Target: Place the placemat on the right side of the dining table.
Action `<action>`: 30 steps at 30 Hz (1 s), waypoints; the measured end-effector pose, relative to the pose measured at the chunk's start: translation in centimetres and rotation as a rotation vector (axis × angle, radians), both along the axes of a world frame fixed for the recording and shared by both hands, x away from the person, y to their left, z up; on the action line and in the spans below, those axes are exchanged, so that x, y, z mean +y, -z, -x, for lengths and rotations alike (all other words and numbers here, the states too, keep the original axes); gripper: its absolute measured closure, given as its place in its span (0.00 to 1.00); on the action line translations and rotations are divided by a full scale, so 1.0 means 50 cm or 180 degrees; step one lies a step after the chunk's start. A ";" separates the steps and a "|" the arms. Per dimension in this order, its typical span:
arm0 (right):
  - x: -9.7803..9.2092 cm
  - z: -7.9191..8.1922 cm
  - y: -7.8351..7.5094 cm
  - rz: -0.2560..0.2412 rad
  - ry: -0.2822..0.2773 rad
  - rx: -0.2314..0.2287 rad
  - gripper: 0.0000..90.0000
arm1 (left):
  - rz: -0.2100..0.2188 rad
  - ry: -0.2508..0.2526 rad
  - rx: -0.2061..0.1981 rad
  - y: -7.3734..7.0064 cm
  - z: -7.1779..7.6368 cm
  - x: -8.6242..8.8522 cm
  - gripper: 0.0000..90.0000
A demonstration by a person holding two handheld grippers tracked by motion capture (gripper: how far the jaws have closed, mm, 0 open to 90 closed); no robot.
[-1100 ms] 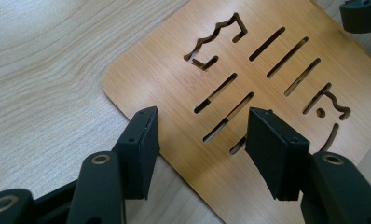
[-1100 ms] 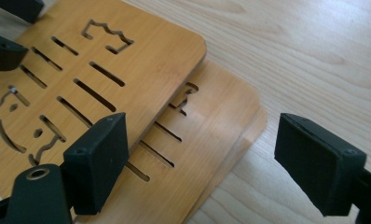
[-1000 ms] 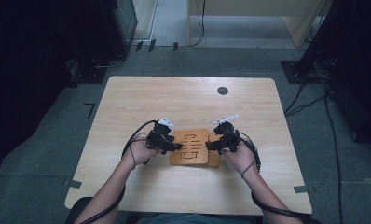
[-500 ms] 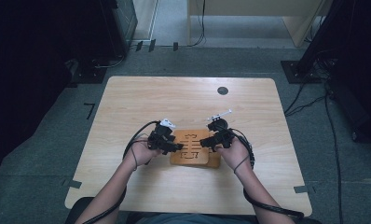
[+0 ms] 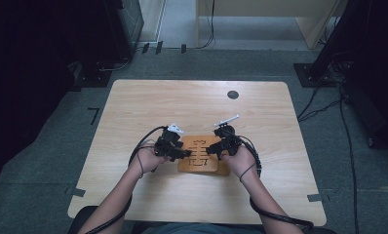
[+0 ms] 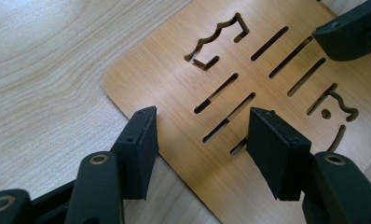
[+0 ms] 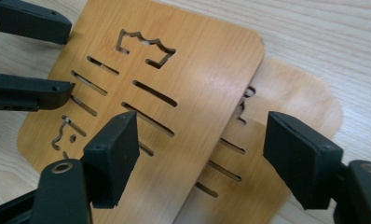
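Slotted wooden boards [image 5: 201, 155], two of them stacked, lie flat on the bench [image 5: 148, 102] near the middle of its near edge, directly ahead of me. From the right gripper view I can see the upper board [image 7: 174, 84] skewed on the lower board [image 7: 286, 121], so the lower one's rounded corner pokes out to one side; both carry straight slots and a wavy cut-out. My left gripper [image 6: 200, 133] sits at the stack's left edge with its jaws spread wide, hanging over a rounded corner of the top board [image 6: 249, 79] and closed on nothing. My right gripper [image 7: 200, 156] mirrors it at the right edge, jaws equally spread and straddling the offset seam between the two boards. In the high view the left gripper [image 5: 180, 151] and the right gripper [image 5: 216, 147] face each other across the stack, each with a cable trailing back along my forearms. I judge the step in hand to be taking hold of the boards to separate or square them. To do it well, I would bring one jaw low enough to slip under the overhanging edge of the top board alone, pinch only that thickness, and use the other gripper to pin the lower board so it does not slide along the bench. Closing across both layers at once would simply lift the pair together.
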State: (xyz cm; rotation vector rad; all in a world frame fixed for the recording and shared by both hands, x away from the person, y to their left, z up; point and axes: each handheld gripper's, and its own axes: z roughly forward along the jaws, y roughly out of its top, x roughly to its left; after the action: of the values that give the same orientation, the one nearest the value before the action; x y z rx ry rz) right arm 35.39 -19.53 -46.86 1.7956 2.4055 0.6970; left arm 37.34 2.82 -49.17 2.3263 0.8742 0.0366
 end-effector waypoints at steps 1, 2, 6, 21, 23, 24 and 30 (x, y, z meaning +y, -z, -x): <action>0.001 0.000 0.001 -0.0009 -0.0006 0.0002 0.31 | 0.0001 0.0000 -0.0003 0.000 0.000 0.000 0.47; 0.003 -0.001 0.002 -0.0016 -0.0002 0.0013 0.31 | 0.0000 0.0000 -0.0004 0.000 0.000 0.000 0.47; 0.009 -0.002 0.007 -0.0059 -0.0002 0.0035 0.33 | -0.0004 0.0001 -0.0006 0.000 0.000 0.000 0.47; 0.021 -0.009 0.019 -0.0112 -0.0030 0.0086 0.36 | 0.0000 0.0004 -0.0009 0.000 0.001 -0.001 0.46; 0.020 -0.009 0.018 -0.0144 -0.0008 0.0108 0.36 | 0.0002 0.0005 -0.0006 0.000 0.001 -0.001 0.46; 0.020 -0.009 0.018 -0.0144 -0.0008 0.0108 0.36 | 0.0002 0.0005 -0.0006 0.000 0.001 -0.001 0.46; 0.019 -0.010 0.009 -0.0188 0.0042 0.0139 0.39 | 0.0002 0.0006 -0.0012 0.000 0.001 -0.001 0.46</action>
State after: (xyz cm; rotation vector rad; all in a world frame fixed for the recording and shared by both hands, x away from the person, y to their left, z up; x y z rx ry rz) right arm 35.89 -18.60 -47.32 1.8664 2.4227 0.7431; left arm 37.27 2.78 -49.20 2.3258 0.8701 0.0398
